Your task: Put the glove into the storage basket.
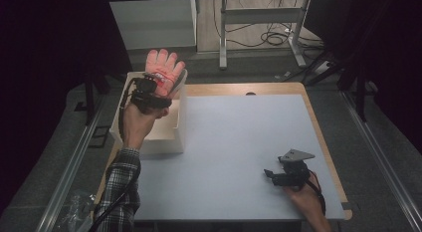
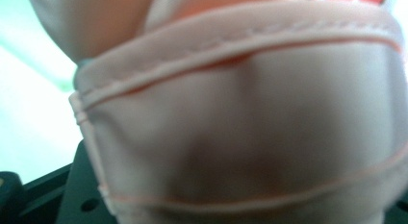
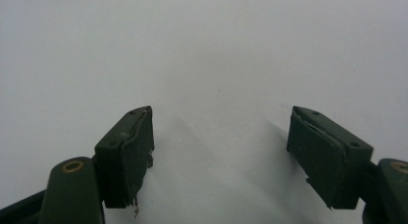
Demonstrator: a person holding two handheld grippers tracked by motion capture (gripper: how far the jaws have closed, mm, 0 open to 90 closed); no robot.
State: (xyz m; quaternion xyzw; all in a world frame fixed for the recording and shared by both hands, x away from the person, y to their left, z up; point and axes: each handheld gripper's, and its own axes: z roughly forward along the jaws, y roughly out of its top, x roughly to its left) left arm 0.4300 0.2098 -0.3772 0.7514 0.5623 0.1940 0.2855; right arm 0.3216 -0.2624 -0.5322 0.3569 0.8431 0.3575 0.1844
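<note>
- Holding a pink glove (image 1: pixel 164 66) up above the white box (image 1: pixel 175 135), left gripper (image 1: pixel 149 90) has jaws pinched on its cuff; fingers point up.
- Box sits at tabletop's (image 1: pixel 234 142) far-left corner, overhanging the left edge.
- Right gripper (image 1: pixel 283 176) rests near the front-right corner, jaws spread wide, nothing between.
- Wide bare grey surface lies between the two grippers.
- Left gripper view: glove fabric (image 2: pixel 250 113) close up, blurred.

My two grippers, one up, one down.
My left gripper (image 1: pixel 158 82) is raised, clamped on something pink; my right gripper (image 1: pixel 272 175) rests low, jaws wide apart.
</note>
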